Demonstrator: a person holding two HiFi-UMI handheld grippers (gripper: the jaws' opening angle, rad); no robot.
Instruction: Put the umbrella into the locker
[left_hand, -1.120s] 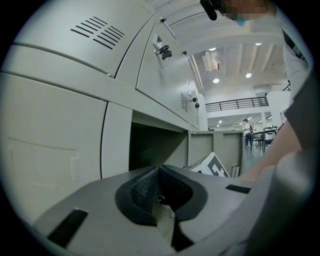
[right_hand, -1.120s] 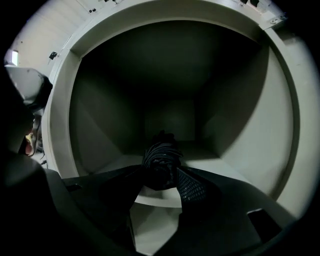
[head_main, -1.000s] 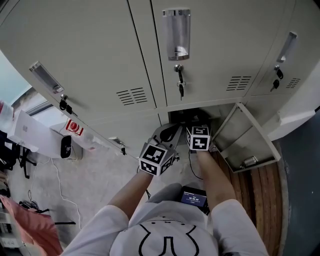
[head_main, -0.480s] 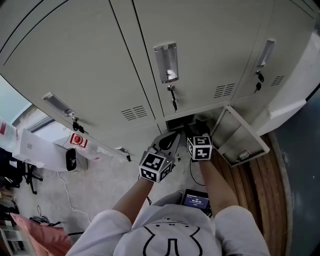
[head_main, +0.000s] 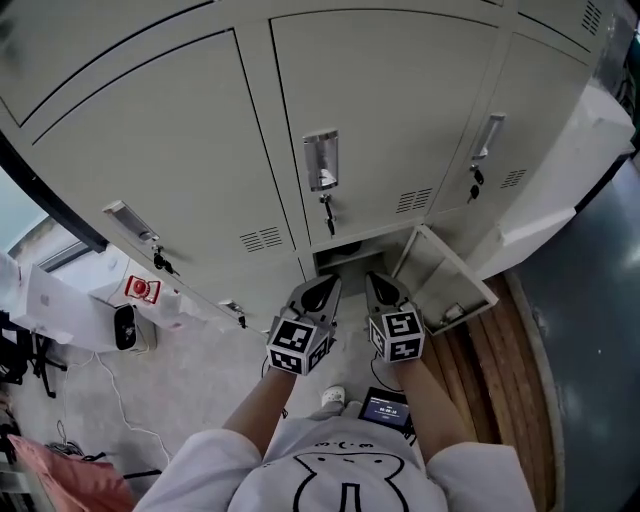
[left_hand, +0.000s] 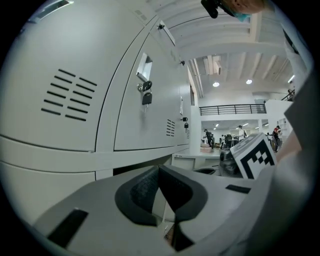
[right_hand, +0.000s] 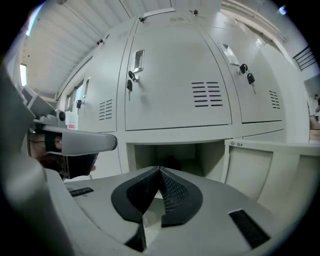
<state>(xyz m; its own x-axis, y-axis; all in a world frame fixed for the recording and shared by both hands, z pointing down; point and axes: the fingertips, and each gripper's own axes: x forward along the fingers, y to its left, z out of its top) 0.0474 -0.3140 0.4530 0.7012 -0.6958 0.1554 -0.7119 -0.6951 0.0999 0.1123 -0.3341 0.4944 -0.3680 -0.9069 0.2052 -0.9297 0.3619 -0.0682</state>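
- The left gripper (left_hand: 160, 169) has its jaws pressed together, with nothing in them.
- The right gripper (right_hand: 160, 170) has just closed its jaws, and nothing is between them.
- Both grippers are side by side in front of the open bottom locker (right_hand: 150, 152).
- The umbrella (right_hand: 172, 161) is a dark shape deep inside that locker and is hard to see.
- The locker door (right_hand: 250, 170) stands open on the right.

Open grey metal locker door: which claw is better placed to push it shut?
Likely right. The right claw, its jaws just closed on nothing, is beside the open grey metal locker door, which stands out on that side. The left claw, also shut, is farther off.
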